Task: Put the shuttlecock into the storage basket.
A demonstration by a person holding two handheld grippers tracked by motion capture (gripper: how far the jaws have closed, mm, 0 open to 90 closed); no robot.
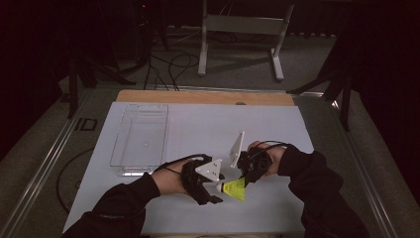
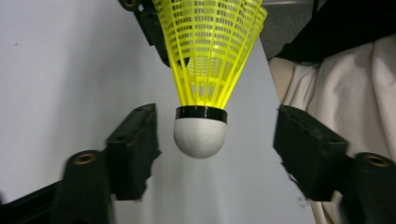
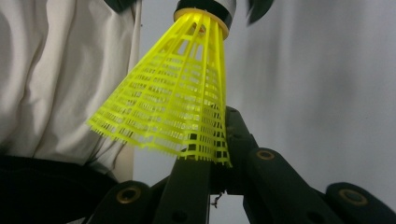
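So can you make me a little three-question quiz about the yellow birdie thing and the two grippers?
1. True or false: the right gripper is shut on the shuttlecock's yellow skirt.
2. Which part of the shuttlecock sits between the left gripper's jaws? A) white cork B) skirt rim C) nothing
3. What clear thing lies on the white table, far left?

Key:
1. True.
2. A, the cork; the pads do not touch it yet.
3. A transparent tray.
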